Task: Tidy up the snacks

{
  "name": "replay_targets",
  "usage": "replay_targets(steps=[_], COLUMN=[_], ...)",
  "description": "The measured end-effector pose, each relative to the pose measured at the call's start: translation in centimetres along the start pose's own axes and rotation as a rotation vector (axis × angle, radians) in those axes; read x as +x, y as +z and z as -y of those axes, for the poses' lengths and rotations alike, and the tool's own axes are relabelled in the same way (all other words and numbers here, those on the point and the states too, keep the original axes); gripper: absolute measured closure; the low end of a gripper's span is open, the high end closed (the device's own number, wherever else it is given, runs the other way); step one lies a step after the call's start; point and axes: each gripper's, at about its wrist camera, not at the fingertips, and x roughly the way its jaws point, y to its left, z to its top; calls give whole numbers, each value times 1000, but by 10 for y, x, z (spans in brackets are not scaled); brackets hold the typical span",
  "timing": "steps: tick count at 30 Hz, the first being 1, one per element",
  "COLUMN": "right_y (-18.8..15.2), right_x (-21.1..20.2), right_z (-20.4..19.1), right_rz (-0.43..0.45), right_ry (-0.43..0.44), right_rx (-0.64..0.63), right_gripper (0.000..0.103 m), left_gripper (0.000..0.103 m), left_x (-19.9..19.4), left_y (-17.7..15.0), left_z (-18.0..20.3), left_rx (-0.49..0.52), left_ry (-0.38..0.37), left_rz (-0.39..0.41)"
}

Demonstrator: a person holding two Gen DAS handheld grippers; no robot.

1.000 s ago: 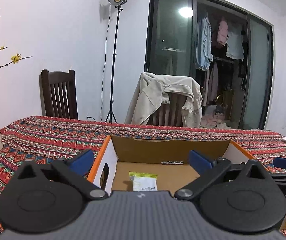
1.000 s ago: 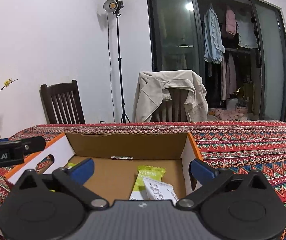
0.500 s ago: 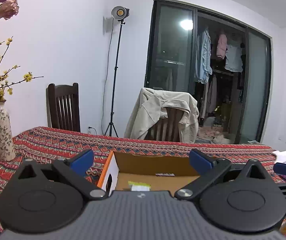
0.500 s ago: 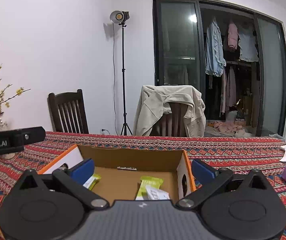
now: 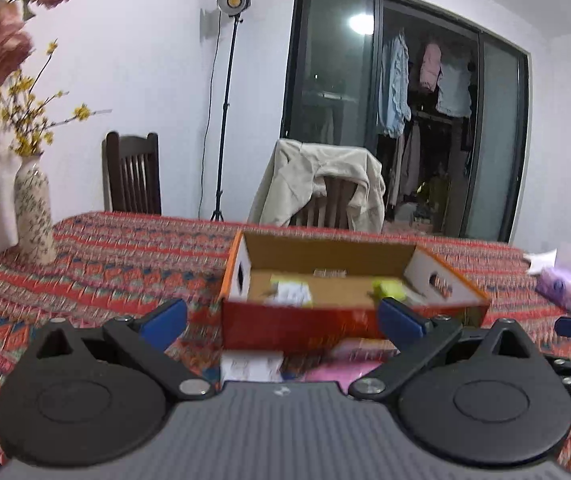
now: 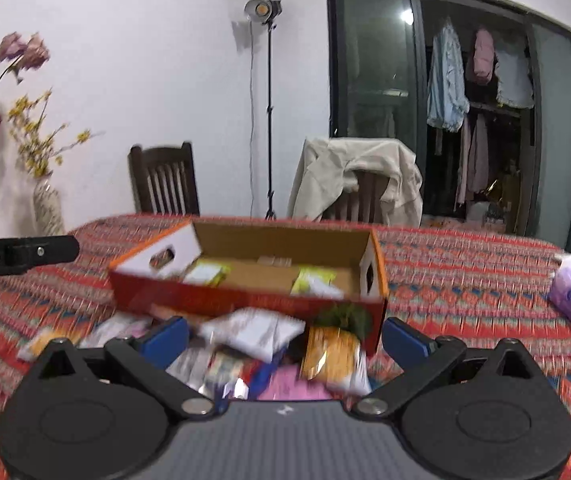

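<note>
The cardboard box (image 6: 245, 280) sits on the patterned counter (image 6: 465, 280) with a few snack packets (image 6: 313, 280) inside. More snacks (image 6: 253, 330) lie heaped just before its front wall. Left gripper (image 5: 281, 322) and right gripper (image 6: 285, 336) both hover before the box, fingers spread wide, empty.

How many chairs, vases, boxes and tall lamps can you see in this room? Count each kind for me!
Chairs: 2, a bare chair and a draped chair under a jacket
Vase: 1
Cardboard box: 1
Tall lamp: 1
Total: 5
</note>
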Motion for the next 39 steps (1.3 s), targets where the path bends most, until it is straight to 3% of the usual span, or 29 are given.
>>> replay_targets(steps=[12, 26, 28, 30, 34, 36, 39], right_y=[-63, -58, -58, -58, -61, -62, -63], right_x=[-10, 19, 24, 26, 24, 20, 14], right_z=[2, 0, 2, 3, 7, 9, 12], right_rz=[-152, -200, -208, -209, -207, -199, -184], right_ry=[6, 42, 46, 57, 82, 97, 109], right_rx=[19, 18, 26, 37, 66, 77, 93], right_gripper=[0, 0, 5, 18, 28, 48, 55], left_gripper=[0, 0, 0, 0, 0, 0, 0], left_x=[-23, -24, -24, -23, -21, -20, -19], left_y=[-54, -56, -56, -56, -56, -56, -57], left_z=[-26, -25, -27, -28, -28, -28, -28], left_rx=[-37, -44, -47, -50, -51, -51, -54], left_ry=[11, 0, 2, 4, 3, 2, 1], left_rz=[-117, -122, -121, -123, -128, -130, -132])
